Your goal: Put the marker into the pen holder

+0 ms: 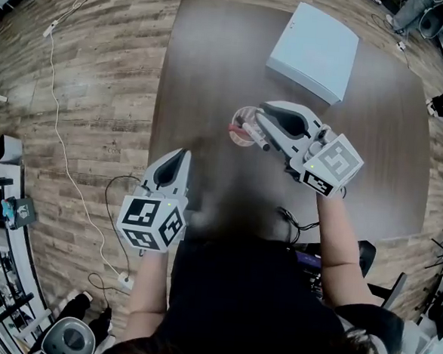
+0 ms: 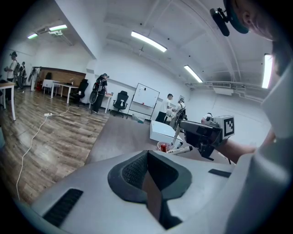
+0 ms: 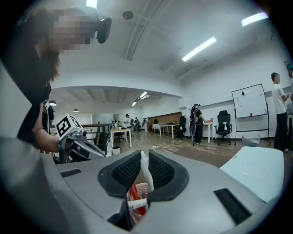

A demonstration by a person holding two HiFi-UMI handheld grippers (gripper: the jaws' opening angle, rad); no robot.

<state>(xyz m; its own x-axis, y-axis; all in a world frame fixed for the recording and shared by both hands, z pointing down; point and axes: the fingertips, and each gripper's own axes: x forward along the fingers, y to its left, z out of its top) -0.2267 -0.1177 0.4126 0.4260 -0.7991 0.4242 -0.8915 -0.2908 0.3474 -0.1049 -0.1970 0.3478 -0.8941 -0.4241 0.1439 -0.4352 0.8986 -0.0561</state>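
Left gripper (image 1: 180, 156) hangs clenched, empty, while the right gripper (image 1: 260, 122) grasps the tilted marker (image 1: 255, 134) above the pen holder (image 1: 235, 129), whose rim it could clip, toppling it.

The left gripper (image 1: 181, 156) is held at eight o'clock, jaws pressed together, empty. The right gripper (image 1: 262, 116), at two o'clock, is clamped on a marker (image 3: 143, 167).
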